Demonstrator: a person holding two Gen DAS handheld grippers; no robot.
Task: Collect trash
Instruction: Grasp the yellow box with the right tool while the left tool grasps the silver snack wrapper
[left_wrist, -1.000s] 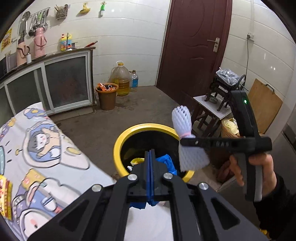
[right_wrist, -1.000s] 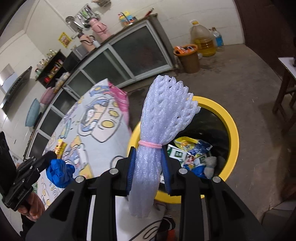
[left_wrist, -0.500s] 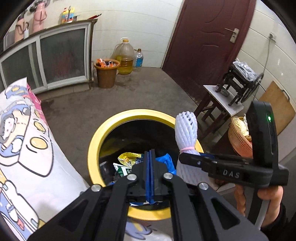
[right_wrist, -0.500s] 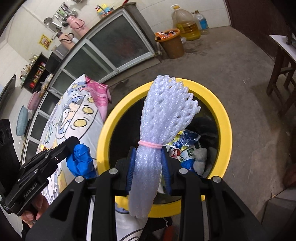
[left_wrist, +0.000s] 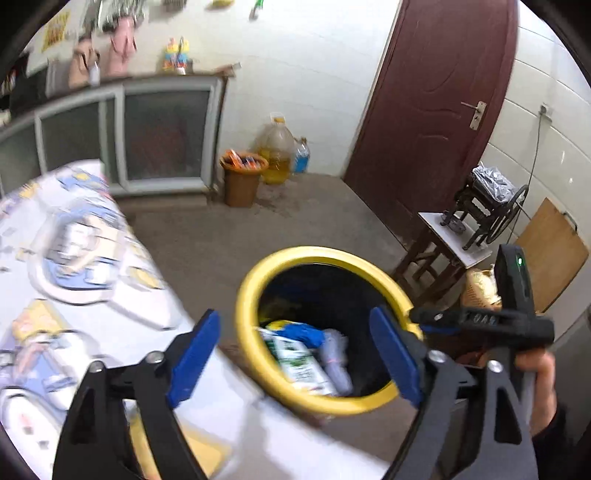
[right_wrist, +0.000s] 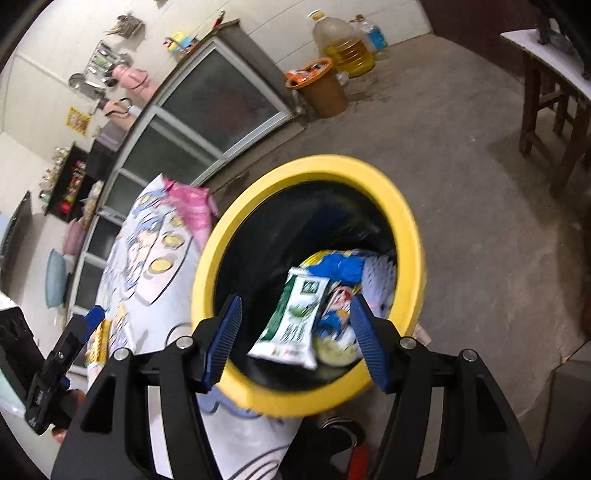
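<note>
A yellow-rimmed black trash bin (left_wrist: 255, 284) (right_wrist: 406, 221) stands on the floor beside the table. Inside lie a green-and-white packet (right_wrist: 299, 314) (left_wrist: 299, 360), the blue glove (right_wrist: 341, 267) (left_wrist: 308, 332) and the white foam net (right_wrist: 376, 284) (left_wrist: 334, 354). My left gripper (left_wrist: 295, 354) hangs over the bin's near rim, its jaws opening wide with nothing between the pads. My right gripper (right_wrist: 295, 339) is above the bin as well, jaws opening, empty. In the left wrist view the right gripper (left_wrist: 480, 321) shows at the right, held by a hand (left_wrist: 539, 373).
The table with a cartoon-print cloth (left_wrist: 74, 295) (right_wrist: 147, 258) lies left of the bin. A brown bucket (left_wrist: 242, 181), an oil jug (left_wrist: 275, 149) and a bottle stand by the far wall. A wooden stool (left_wrist: 439, 251) and a brown door (left_wrist: 432, 110) are to the right.
Both grippers opened. The blue glove dropped from the left one and the foam net from the right one, and both now lie in the bin. Both hands have sunk.
</note>
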